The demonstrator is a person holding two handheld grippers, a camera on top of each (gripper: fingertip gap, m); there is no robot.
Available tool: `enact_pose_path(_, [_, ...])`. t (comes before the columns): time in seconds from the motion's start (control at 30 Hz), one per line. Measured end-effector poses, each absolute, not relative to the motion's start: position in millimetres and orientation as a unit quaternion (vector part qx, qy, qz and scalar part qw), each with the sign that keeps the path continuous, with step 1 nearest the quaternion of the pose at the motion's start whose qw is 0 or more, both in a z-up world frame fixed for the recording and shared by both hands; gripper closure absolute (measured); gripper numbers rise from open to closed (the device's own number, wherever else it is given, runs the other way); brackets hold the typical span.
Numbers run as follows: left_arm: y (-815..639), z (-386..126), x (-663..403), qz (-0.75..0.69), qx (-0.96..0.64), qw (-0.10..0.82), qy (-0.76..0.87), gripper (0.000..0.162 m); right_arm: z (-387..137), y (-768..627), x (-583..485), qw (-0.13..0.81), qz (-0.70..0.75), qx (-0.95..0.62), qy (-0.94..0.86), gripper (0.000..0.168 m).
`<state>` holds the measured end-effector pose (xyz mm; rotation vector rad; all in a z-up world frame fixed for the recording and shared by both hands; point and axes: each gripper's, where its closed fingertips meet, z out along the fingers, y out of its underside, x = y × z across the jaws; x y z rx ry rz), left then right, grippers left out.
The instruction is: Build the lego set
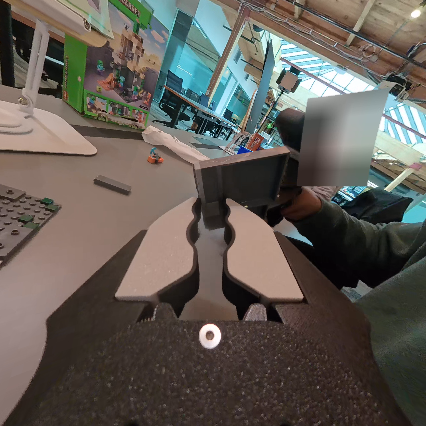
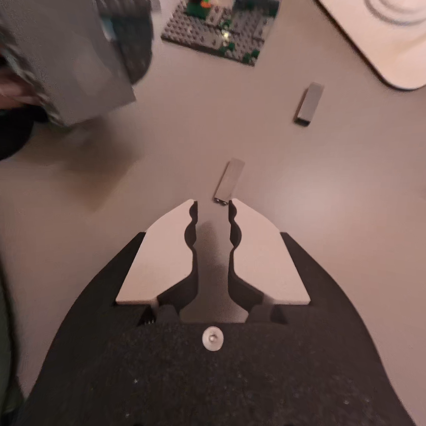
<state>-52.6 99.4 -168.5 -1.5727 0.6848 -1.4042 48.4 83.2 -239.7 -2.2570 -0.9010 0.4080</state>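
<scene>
Gripping a grey tray, left tongs clamped — right tongs apart above grey brick, baseplate beyond.

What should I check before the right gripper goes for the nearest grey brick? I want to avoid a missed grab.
1. Right gripper open and empty: ok.
2. Near grey brick lies free on the table, just ahead of the fingertips: ok.
3. Brick centred between the jaws: not ok, it sits toward the right finger.
4. Gripper height above the table: cannot tell, the view is blurred.
5. Left gripper holds the grey tray away from the brick: ok.
</scene>
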Motion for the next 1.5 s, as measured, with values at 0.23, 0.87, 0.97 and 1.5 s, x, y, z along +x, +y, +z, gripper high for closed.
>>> enact_pose_path(0.23, [100, -170, -54, -0.565, -0.636, 0.45, 0.271, 0.145, -275, 99, 48, 0.331, 0.082, -0.872, -0.351, 0.137])
enact_pose_path(0.87, [107, -184, -55, -0.569, -0.665, 0.417, 0.246, 0.145, -253, 70, 28, 0.307, -0.031, -0.632, -0.711, 0.151])
enact_pose_path(0.97, [107, -183, -57, -0.567, -0.666, 0.419, 0.245, 0.145, -254, 59, 25, 0.301, -0.008, -0.614, -0.73, 0.15])
enact_pose_path(1.5, [103, -182, -58, -0.577, -0.664, 0.406, 0.247, 0.145, -275, 52, 38, 0.266, 0.205, -0.843, -0.42, 0.14])
